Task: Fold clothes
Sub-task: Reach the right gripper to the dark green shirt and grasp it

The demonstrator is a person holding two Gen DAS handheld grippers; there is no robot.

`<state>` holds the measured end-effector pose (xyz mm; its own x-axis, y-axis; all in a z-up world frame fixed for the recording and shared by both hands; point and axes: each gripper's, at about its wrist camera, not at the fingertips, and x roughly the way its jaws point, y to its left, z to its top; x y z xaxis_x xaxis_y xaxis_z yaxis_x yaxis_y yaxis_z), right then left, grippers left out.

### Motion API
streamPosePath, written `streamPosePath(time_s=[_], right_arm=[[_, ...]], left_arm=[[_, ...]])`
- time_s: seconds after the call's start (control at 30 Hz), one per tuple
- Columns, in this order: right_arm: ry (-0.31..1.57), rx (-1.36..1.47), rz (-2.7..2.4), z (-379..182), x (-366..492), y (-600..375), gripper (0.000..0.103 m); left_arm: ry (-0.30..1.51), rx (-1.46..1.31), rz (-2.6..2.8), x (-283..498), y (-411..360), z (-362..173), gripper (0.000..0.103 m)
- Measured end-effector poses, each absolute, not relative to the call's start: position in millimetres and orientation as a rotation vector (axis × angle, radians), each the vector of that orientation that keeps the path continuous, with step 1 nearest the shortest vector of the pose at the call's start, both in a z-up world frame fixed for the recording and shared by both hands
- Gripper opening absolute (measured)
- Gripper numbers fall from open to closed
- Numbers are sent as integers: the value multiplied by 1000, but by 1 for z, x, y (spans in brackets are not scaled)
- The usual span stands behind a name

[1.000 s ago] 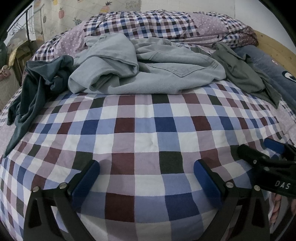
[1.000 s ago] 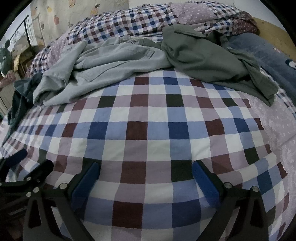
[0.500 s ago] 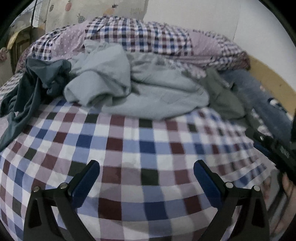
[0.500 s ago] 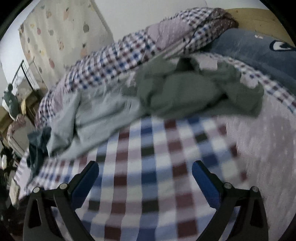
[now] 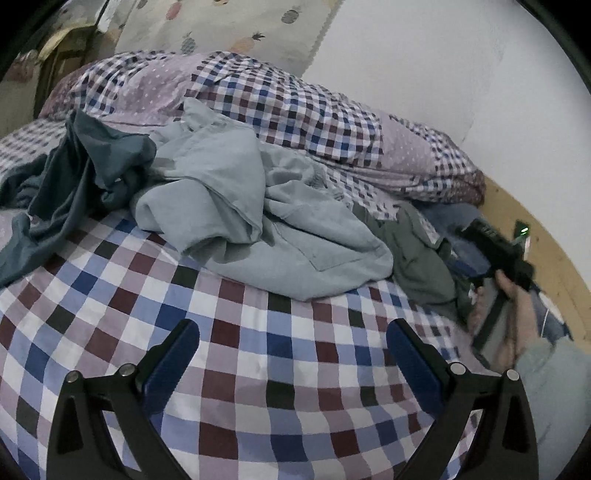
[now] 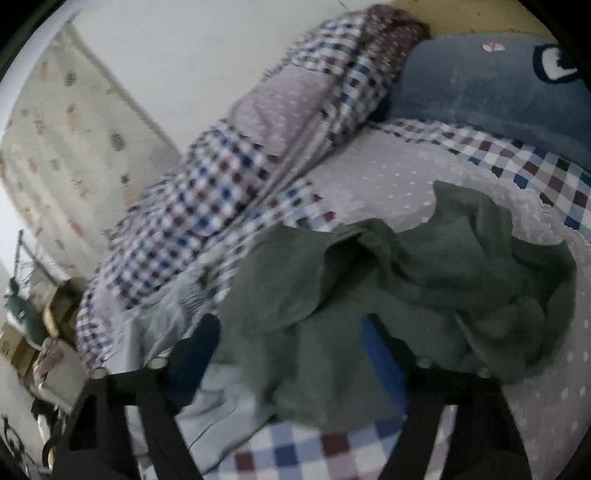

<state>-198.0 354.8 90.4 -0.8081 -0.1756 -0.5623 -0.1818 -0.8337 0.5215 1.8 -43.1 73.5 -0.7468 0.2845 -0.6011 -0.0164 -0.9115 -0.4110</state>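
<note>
From the left wrist: left gripper (image 5: pixel 293 354) spread wide over bare checked bedspread (image 5: pixel 229 369), blue pads (image 5: pixel 173 363) well apart, nothing between them. Beyond the fingertips, a crumpled pale grey-blue garment (image 5: pixel 266 218) heaped mid-bed, overlapping a dark teal garment (image 5: pixel 74 184) draped to its left. At its right edge, an olive-green garment (image 5: pixel 421 266) partly tucked against the heap. Behind all three, a rolled checked quilt (image 5: pixel 295 107) along a white wall (image 5: pixel 424 74), with a fruit-print curtain (image 5: pixel 229 29) at upper left. At far right, a hand (image 5: pixel 513 314) around the black handle of the right gripper (image 5: pixel 461 267), pointed into the olive-green cloth; fingertips hidden there, so grip unreadable from this side. A wooden bed board (image 5: pixel 535 240) behind that hand. From the right wrist, blurred: right gripper (image 6: pixel 288 341) low over the olive-green garment (image 6: pixel 406 295), fingers parted with a fold of that cloth lying between and partly over them, dark left pad (image 6: pixel 199 347) and blue right pad (image 6: pixel 380 354) each just at the fabric; probably not clamped, given the gap. Pale grey-blue garment (image 6: pixel 166 332) under and left of the green one. Checked quilt (image 6: pixel 229 166) running diagonally upward, a blue pillow (image 6: pixel 480 85) at upper right, lilac dotted sheet (image 6: pixel 388 177) between them
</note>
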Motion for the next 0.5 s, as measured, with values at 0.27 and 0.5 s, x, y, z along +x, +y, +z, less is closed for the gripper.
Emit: streamPosePath(time_s=[0.27, 0.5], right_arm=[[662, -1008, 2817, 74, -244, 355, 0], [686, -937, 3015, 109, -192, 327, 1]], left_arm=[[-711, -1016, 2627, -4, -54, 73, 102], [-899, -947, 2385, -3, -52, 76, 102]])
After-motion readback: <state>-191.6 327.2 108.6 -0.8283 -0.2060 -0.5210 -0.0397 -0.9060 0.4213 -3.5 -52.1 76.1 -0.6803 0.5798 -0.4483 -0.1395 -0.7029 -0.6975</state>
